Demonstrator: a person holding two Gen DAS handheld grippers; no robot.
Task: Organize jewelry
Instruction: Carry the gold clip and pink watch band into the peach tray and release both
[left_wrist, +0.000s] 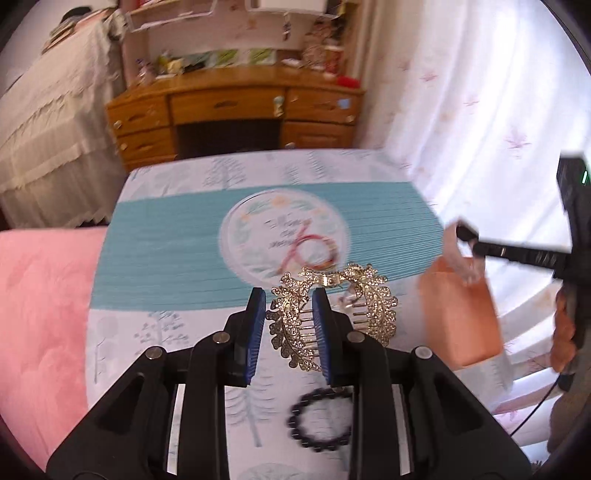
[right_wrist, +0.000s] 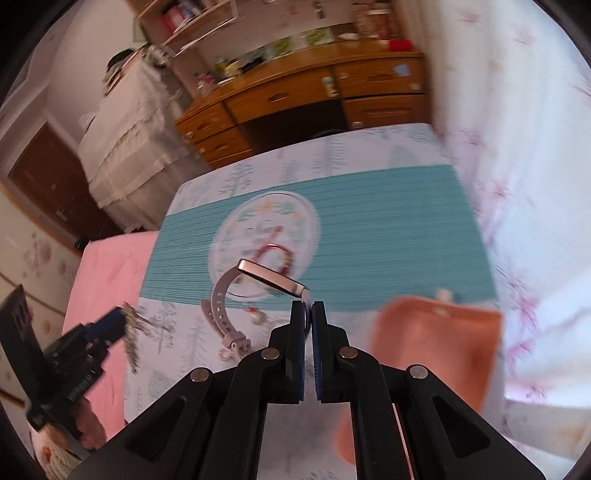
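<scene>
My left gripper (left_wrist: 288, 325) points steeply down, clamped on a gold rhinestone leaf hair comb (left_wrist: 332, 317) lifted above the tablecloth (left_wrist: 166, 332); its right finger hides some comb teeth. My right gripper (right_wrist: 308, 325) is closed on a watch (right_wrist: 258, 291), gripping its case edge. Below lies a blurred black bead bracelet (left_wrist: 319, 422), farther a red cord bracelet (left_wrist: 310, 251), and an orange pouch (left_wrist: 461, 314), motion-smeared.

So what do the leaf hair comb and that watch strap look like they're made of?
The leaf hair comb looks like gold-toned metal set with small clear stones: it glints all over and has thin metal teeth. The watch strap looks like matte pale silicone or rubber, bending in a smooth curve with punched holes.
</scene>
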